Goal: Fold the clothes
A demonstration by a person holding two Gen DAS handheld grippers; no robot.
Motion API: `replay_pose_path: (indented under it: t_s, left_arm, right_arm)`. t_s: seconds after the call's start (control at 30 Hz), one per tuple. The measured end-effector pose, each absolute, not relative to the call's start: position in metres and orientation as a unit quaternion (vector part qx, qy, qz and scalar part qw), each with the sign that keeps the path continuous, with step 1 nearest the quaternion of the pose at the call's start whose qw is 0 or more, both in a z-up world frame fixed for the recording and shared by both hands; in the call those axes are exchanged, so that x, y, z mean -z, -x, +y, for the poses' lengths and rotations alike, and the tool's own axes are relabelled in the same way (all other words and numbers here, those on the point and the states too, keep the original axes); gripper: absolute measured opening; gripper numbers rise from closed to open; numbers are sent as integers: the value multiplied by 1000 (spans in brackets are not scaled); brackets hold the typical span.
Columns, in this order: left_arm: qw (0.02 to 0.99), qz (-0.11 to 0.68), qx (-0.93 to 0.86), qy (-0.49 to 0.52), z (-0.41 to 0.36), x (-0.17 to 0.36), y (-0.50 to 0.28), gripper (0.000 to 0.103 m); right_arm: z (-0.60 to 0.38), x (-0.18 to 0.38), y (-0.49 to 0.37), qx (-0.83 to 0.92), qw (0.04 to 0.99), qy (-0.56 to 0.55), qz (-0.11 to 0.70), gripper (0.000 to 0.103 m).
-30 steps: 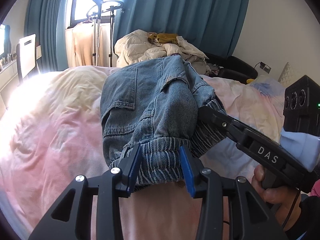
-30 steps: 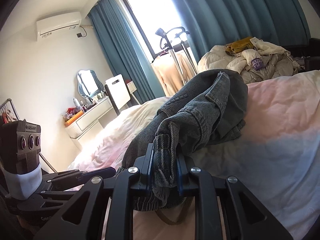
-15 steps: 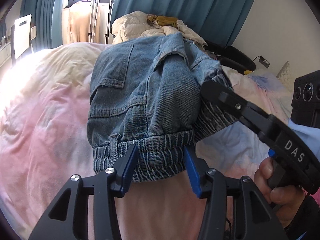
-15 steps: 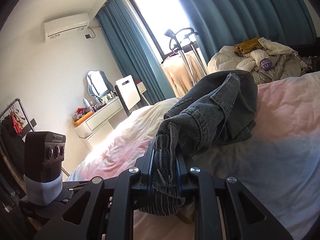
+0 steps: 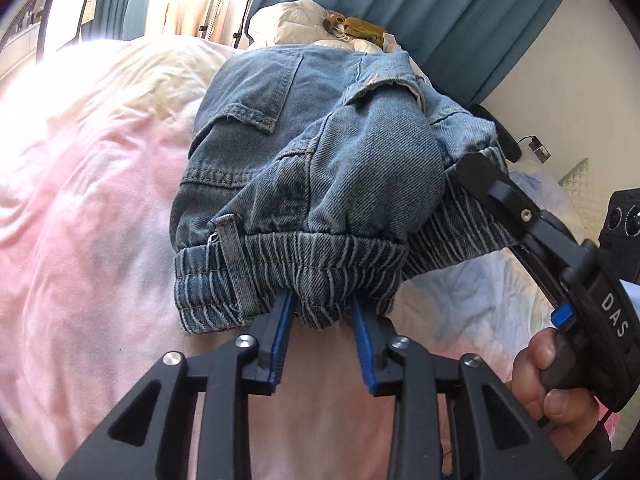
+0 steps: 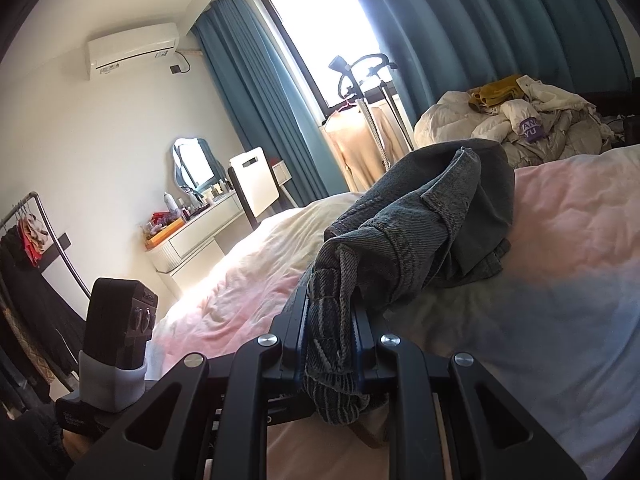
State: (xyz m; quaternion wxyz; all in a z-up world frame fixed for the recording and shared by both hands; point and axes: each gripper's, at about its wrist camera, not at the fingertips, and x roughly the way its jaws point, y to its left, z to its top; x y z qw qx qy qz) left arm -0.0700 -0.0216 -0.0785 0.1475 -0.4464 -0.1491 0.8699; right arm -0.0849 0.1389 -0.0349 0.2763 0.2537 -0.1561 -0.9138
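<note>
Gripping the gathered elastic waistband (image 5: 288, 256) at two spots, both tongs have hold of the denim jeans (image 5: 320, 152), which lie bunched in a hump on the pink and white duvet (image 5: 80, 208) just ahead of the fingertips. The left gripper (image 5: 322, 312) has just been closing: its blue pads (image 5: 280, 328) now pinch a fold of the waistband's lower edge, jaws narrowed to a slim gap filled with cloth. The right gripper (image 6: 330, 320) is clamped nearly shut on the waistband's far end, with the striped elastic hanging down out of its jaws; in the left wrist view it reaches in from the right, a person's hand (image 5: 556, 384) round its handle.

Denim of this weight should handle as a fairly heavy, limp load: it will sag between the two holds and drag on the duvet rather than keep a shape, though the seams and pocket flaps (image 5: 248, 116) give some stiffness. The cloth is rough, so slipping seems unlikely once several layers are pinched. The ribbed band is the thickest, firmest edge, and a good place to hold; taking it nearer each outer corner would likely spread the garment flatter. A shallow bite on one layer could pull free under the weight.
</note>
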Motion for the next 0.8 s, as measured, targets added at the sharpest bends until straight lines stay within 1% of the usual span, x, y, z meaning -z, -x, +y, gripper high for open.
replay_pose_path:
  t_s: [0.03, 0.2, 0.3, 0.43, 0.57, 0.7, 0.8]
  left_arm:
    - [146, -152, -873, 440, -23, 77, 68, 12]
    - [131, -184, -884, 410, -39, 67, 62, 11]
    - [113, -207, -885, 401, -55, 62, 60, 11]
    - [63, -198, -892, 401, -79, 52, 71, 11]
    - [9, -206, -894, 397, -104, 49, 77, 11]
    - [3, -252, -878, 406, -124, 58, 83, 15]
    - [21, -295, -863, 410, -130, 63, 83, 16]
  right_arm:
    - [141, 37, 87, 914, 271, -257, -158, 17]
    - [157, 48, 101, 921, 229, -271, -159, 17]
    - [174, 57, 112, 915, 205, -290, -191, 17]
    - [193, 75, 125, 907, 163, -323, -215, 17]
    - [212, 104, 139, 890, 122, -369, -239, 17]
    - [231, 128, 148, 858, 115, -399, -304, 17]
    - [236, 131, 151, 850, 120, -400, -321, 17]
